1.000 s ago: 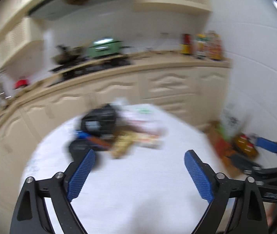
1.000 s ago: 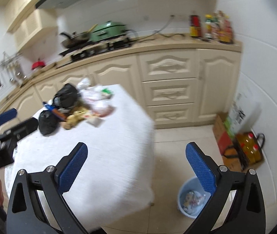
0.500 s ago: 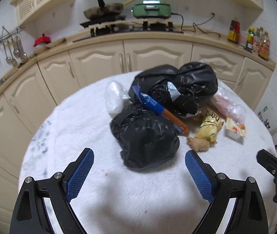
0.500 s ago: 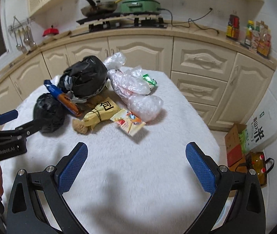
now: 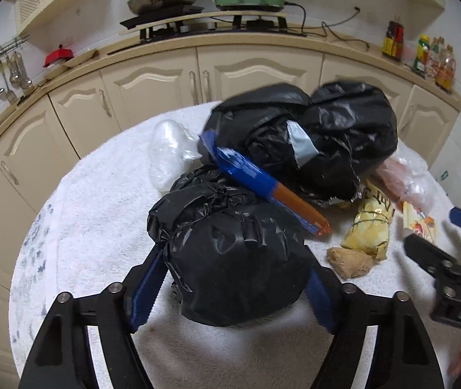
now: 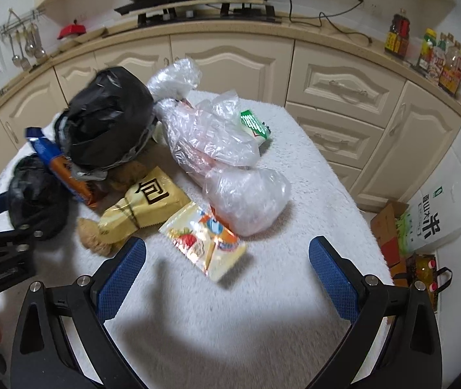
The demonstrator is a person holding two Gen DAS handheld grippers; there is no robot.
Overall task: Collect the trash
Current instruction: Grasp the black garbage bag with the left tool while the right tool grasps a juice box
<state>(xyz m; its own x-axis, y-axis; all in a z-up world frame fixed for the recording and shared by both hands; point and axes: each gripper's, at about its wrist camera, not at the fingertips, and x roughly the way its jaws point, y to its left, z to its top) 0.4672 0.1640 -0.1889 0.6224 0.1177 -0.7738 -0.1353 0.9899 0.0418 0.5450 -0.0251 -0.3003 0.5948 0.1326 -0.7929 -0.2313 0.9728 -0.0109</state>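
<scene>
- The left tool (image 5: pixel 230 295) straddles the small black bag (image 5: pixel 230 253), its blue pads against both sides. It looks like a pinch ready for lifting, though how firm I cannot tell.
- That bag sits at 6 o'clock of the trash heap on the white fuzzy surface (image 5: pixel 94 201); its film is thin, crinkled and glossy, bulging softly.
- The right tool (image 6: pixel 227 275) is spread wide and empty, with the shiny flat snack packet (image 6: pixel 204 243) lying just ahead between its pads.
- At 12 o'clock from that packet lie translucent, puffy plastic bags (image 6: pixel 217 142), probably slippery.
</scene>
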